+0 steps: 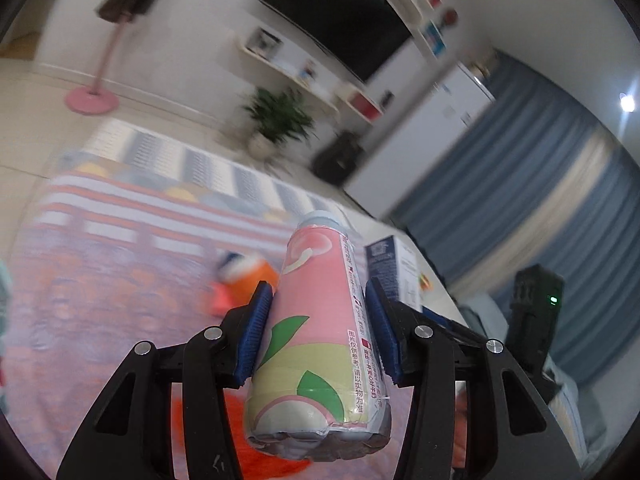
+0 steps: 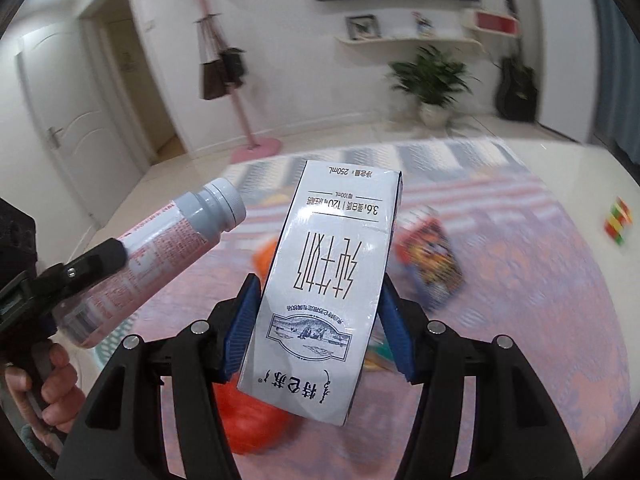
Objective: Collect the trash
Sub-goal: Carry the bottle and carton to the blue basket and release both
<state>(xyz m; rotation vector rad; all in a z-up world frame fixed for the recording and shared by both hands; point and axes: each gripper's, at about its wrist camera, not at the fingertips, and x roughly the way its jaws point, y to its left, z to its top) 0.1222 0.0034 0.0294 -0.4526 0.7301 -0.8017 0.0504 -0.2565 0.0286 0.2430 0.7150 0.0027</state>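
My left gripper [image 1: 320,320] is shut on a pink peach drink bottle [image 1: 316,328] with a grey cap, held above the rug; the bottle also shows in the right wrist view [image 2: 160,256]. My right gripper [image 2: 316,320] is shut on a white milk carton [image 2: 324,280], held upside down above the rug; the carton shows in the left wrist view [image 1: 394,268]. On the rug lie an orange wrapper [image 1: 244,280], a colourful snack packet [image 2: 432,256] and an orange-red object [image 2: 252,420] under the carton.
A patterned pink and striped rug [image 2: 540,320] covers the floor. A Rubik's cube [image 2: 618,220] lies on the tiles at right. A potted plant [image 2: 434,84], a pink coat stand [image 2: 256,148], a guitar case [image 2: 516,88] and blue curtains [image 1: 540,184] stand around.
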